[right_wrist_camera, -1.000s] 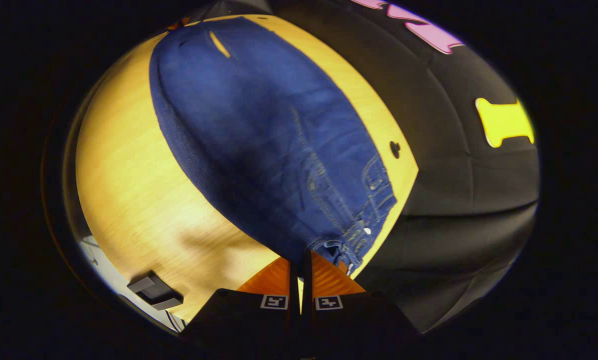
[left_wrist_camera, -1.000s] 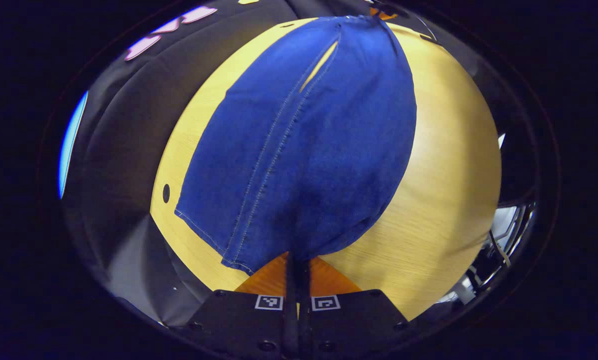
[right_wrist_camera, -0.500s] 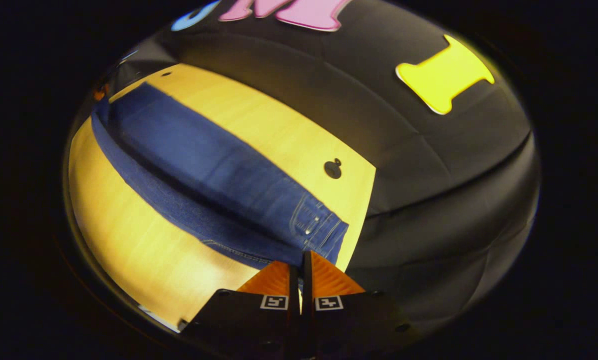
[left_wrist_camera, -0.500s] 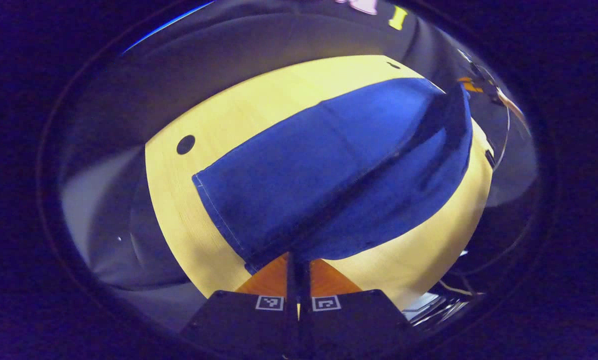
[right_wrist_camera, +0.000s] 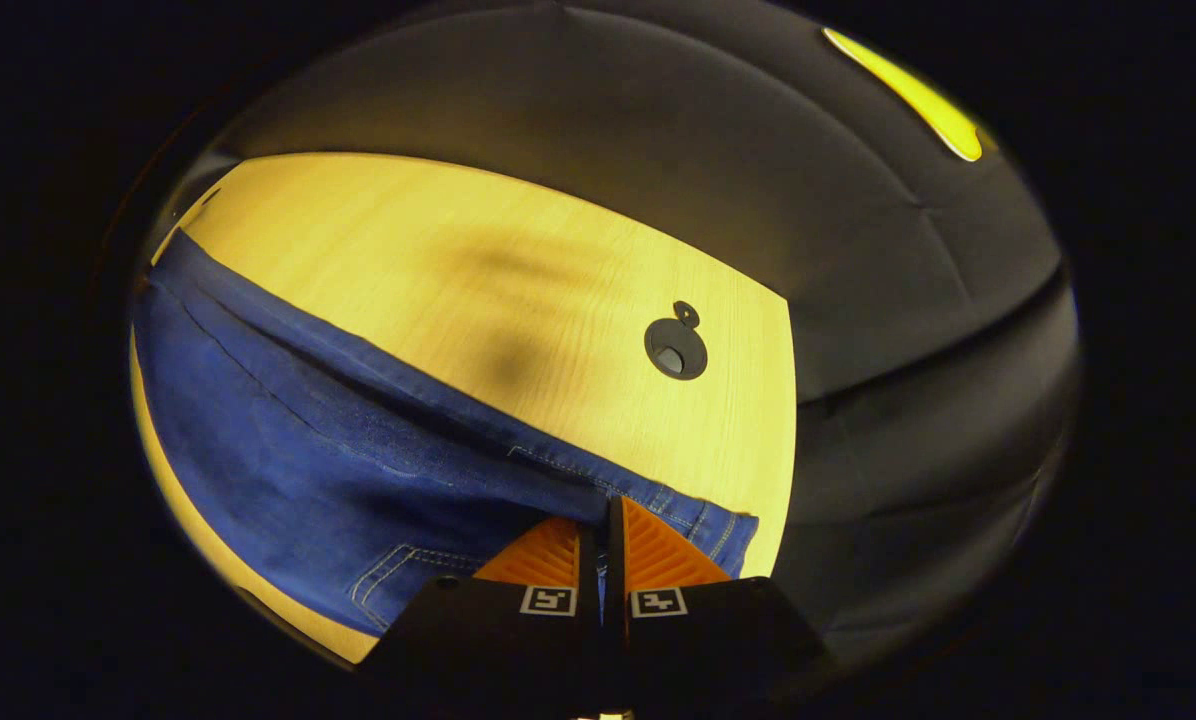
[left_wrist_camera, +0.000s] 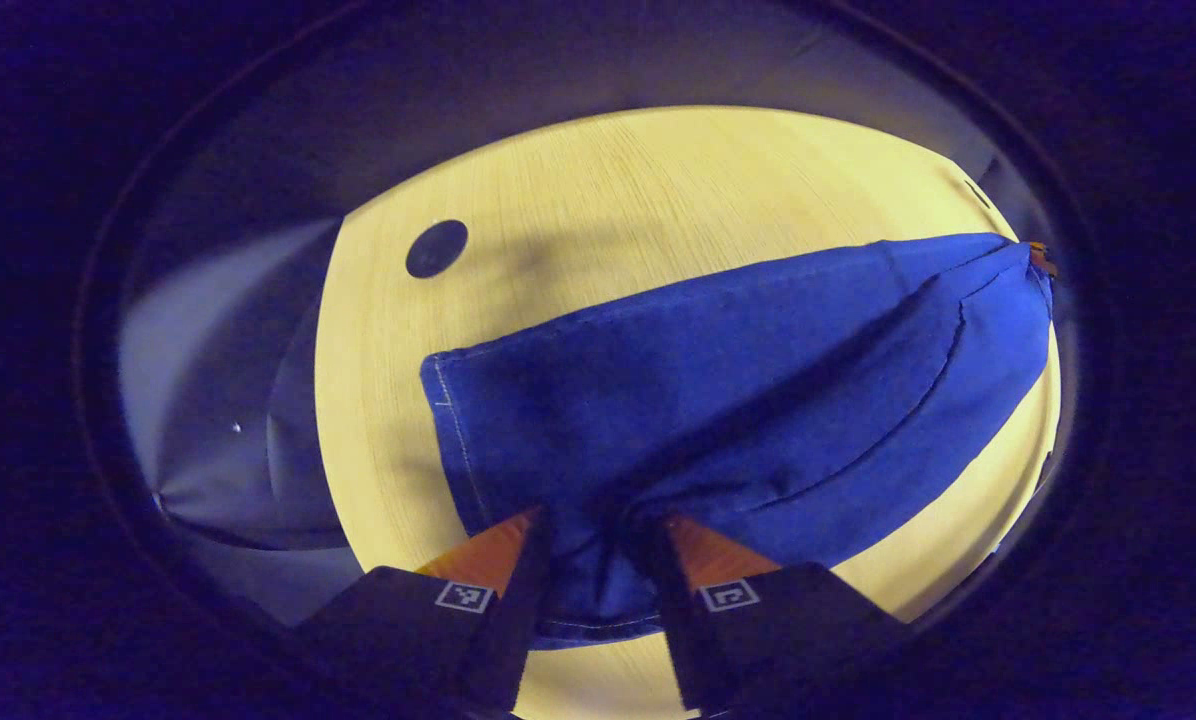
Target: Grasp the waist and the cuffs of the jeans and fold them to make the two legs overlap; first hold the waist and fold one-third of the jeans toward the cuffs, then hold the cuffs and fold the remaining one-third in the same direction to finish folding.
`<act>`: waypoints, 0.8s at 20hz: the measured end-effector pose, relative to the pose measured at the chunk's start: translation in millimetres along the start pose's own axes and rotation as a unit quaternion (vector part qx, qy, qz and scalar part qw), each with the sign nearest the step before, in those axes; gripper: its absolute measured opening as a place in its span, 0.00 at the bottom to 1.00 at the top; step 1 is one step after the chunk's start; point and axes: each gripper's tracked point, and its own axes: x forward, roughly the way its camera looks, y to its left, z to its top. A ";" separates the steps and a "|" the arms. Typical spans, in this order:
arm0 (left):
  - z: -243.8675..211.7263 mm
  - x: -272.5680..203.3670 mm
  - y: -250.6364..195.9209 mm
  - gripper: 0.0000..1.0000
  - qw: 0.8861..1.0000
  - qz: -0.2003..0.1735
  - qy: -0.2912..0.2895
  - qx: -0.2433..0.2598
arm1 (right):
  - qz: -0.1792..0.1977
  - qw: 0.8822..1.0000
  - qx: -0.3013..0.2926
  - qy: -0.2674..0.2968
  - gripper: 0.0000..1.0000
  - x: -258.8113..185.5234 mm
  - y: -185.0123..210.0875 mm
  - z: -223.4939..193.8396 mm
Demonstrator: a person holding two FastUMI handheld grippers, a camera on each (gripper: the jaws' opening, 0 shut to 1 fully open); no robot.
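The jeans (left_wrist_camera: 758, 400) are lying doubled along the bench (left_wrist_camera: 608, 200). Left gripper (left_wrist_camera: 598, 560) is standing open over the cuffs; right gripper (right_wrist_camera: 603, 535) is pinching the waist, risking dragging the legs askew.

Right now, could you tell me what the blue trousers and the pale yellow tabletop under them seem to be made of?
The blue trousers look like matte woven denim: pale contrast stitching along the hems, and a stitched pocket in the right gripper view. The pale yellow tabletop looks like smooth wood or wood-look laminate: fine parallel grain lines.

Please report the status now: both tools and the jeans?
Left tool open over cuffs. Right tool shut on waist. Jeans doubled, flat on table.
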 end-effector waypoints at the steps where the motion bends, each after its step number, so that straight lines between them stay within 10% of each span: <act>1: 9.4 0.7 3.8 0.80 1.000 0.010 -0.025 0.000 | 0.002 1.000 0.009 0.000 0.07 1.6 0.5 -0.2; 2: 20.6 -8.5 4.9 1.00 0.998 0.012 -0.055 -0.012 | 0.006 1.000 0.018 -0.007 0.12 6.6 0.6 1.4; 4: 29.1 -20.8 5.3 0.98 0.994 0.013 -0.105 -0.037 | 0.004 0.999 0.033 -0.023 0.22 3.5 -5.6 5.7; 8: 46.8 -46.0 16.8 0.98 0.975 0.030 -0.209 -0.074 | 0.011 0.991 0.090 -0.097 0.97 -26.8 -19.9 36.7; 16: 85.9 -128.5 -2.7 0.98 0.935 0.073 -0.337 -0.078 | 0.013 0.976 0.143 -0.162 0.98 -58.1 -39.4 37.0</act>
